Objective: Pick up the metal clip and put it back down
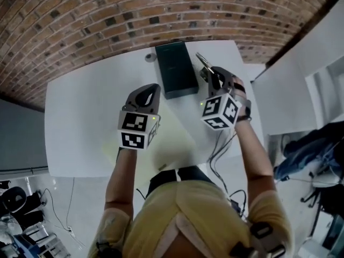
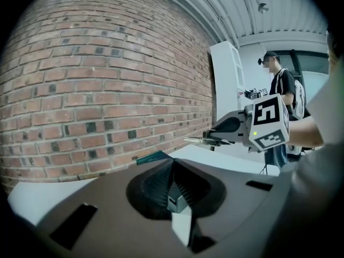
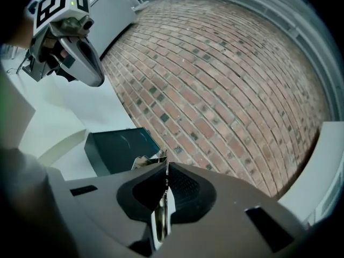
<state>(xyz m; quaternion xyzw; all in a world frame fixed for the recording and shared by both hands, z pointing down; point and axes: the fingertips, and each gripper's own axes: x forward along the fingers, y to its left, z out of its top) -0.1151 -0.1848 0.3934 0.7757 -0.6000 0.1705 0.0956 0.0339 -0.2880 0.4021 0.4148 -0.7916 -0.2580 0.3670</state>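
The metal clip [image 1: 205, 63] is a thin silver strip sticking out past my right gripper [image 1: 213, 78], which is shut on it above the table's far right part. In the right gripper view the clip [image 3: 148, 160] shows as a bright edge pinched between the closed jaws of that gripper [image 3: 164, 168]. The left gripper view shows the clip [image 2: 207, 140] held level in the air, clear of the white table [image 1: 80, 117]. My left gripper [image 1: 152, 88] hovers over the table's middle, shut with nothing in it [image 2: 173, 165].
A dark green box [image 1: 175, 70] lies on the far part of the table between the two grippers. A small grey disc [image 1: 150, 57] sits by its far left corner. A brick wall [image 1: 107, 15] rises behind the table. A person [image 2: 279, 85] stands far off beside a white cabinet [image 2: 228, 74].
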